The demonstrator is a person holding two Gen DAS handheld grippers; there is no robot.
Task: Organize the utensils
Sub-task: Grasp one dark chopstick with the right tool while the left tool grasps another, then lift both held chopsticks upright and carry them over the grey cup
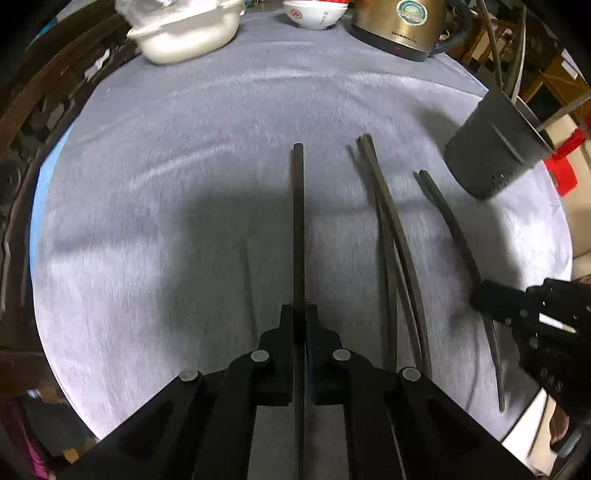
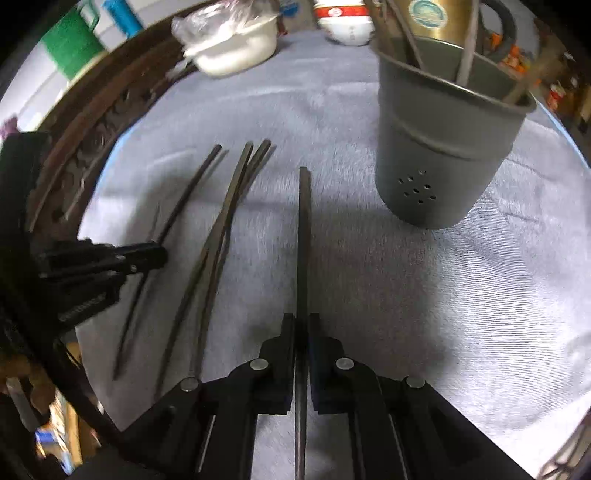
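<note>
The left gripper [image 1: 299, 314] has its fingers [image 1: 282, 325] squeezed together on one dark chopstick [image 1: 298, 221]. The right gripper [image 2: 302, 321] has its fingers [image 2: 284, 332] squeezed on another chopstick [image 2: 303, 229]. Each stick runs straight out between the fingers, with its long line pointing away toward the far edge of the surface [image 1: 184, 166]. Both sticks still seem low over the grey cloth, though I cannot tell if they touch it.

Between the two held sticks lie two more chopsticks [image 2: 225, 229], crossed near their far ends and pointing the same way. The grey holder cup [image 2: 443, 155] stands near the right edge, just beyond the right gripper, with a few sticks already inside.

I think this is the picking-up step. Next, each stick needs to be lifted, tipped upright, and dropped into the open top of the cup. The right one is closer.

Far off at the back edge sit a white dish [image 1: 188, 33], a bowl [image 1: 314, 14] and a kettle [image 1: 402, 26].
</note>
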